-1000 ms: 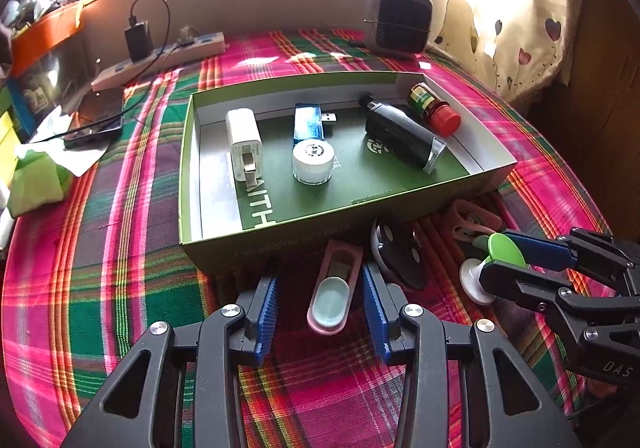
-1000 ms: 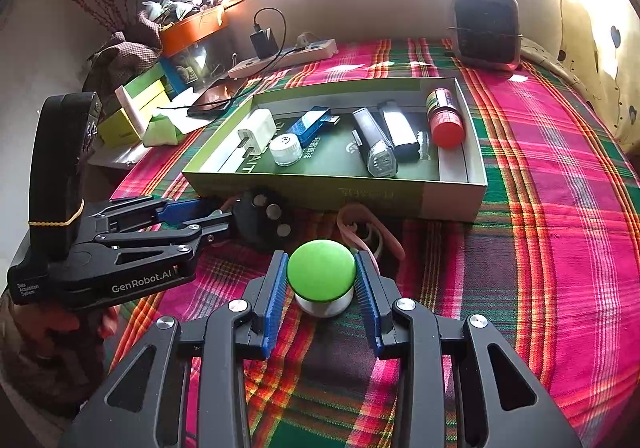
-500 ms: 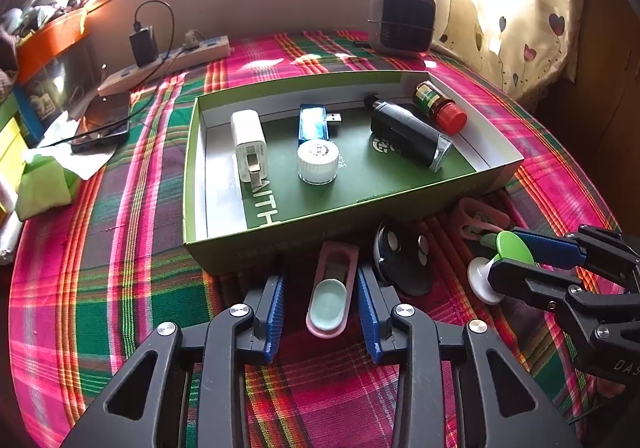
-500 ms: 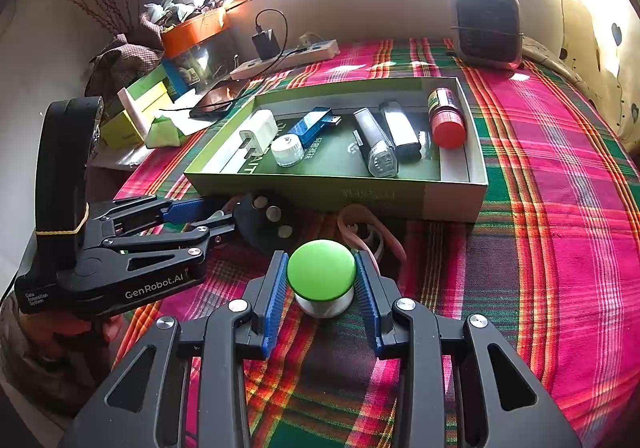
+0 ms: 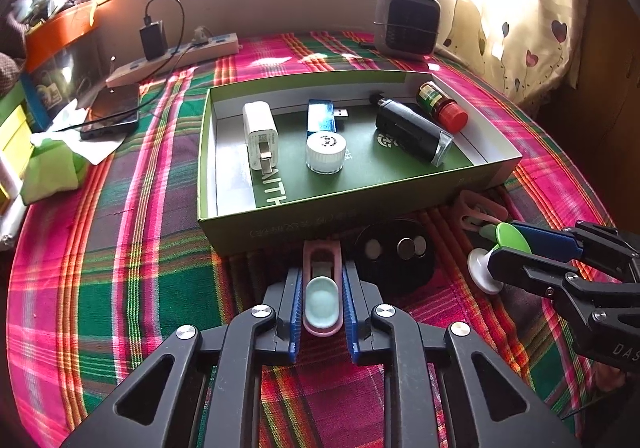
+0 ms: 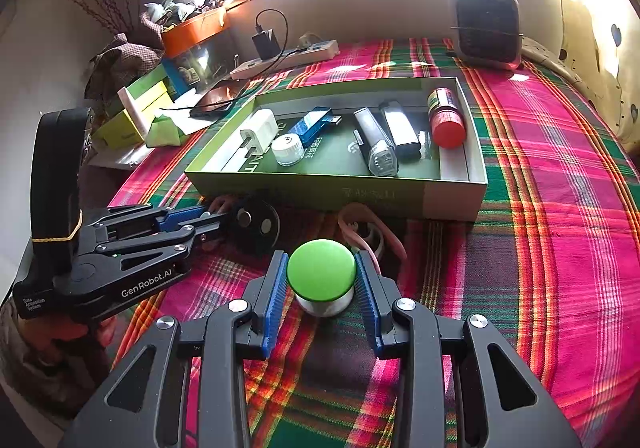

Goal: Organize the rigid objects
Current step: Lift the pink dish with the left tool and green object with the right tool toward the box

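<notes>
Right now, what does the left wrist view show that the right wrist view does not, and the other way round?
Only the left wrist view shows the left gripper shut on the pink clip; its jaws have just been closing on it.

Only the right wrist view shows the right gripper's pads against the green knob, and two separate sticks in the box.

Both show the box, white charger, blue USB stick, white jar, red-capped bottle and black disc.
</notes>
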Demonstrator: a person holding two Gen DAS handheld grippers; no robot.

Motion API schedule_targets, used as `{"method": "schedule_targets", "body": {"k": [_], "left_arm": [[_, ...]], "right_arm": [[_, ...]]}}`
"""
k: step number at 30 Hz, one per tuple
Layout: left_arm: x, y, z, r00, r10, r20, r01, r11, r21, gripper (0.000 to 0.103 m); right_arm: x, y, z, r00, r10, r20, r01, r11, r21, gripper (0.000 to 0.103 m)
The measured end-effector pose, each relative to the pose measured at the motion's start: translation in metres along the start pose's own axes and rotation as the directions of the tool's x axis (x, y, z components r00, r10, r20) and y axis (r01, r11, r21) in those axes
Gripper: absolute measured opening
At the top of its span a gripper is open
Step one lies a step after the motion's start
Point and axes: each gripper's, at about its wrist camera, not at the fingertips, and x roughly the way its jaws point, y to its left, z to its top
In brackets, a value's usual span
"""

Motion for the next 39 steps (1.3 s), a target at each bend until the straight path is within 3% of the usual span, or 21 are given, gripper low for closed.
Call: {"method": "schedule_targets", "body": {"k": [22, 39], "left_arm": [[-0.022, 0.016, -0.004, 0.999, -0.005, 0.033, 0.007, 0.998, -0.063, 0.017], [-0.041, 0.028, 0.019, 0.996, -0.026, 0.089, 0.035, 0.994, -0.102, 0.017]], "right_arm": [[-0.008, 0.008, 0.003, 1.000, 0.000, 0.023, 0.001, 1.000, -0.010, 0.035], [-0.020, 0.017, 0.022, 0.998, 0.003, 0.066, 0.000, 0.999, -0.037, 0.035]]}}
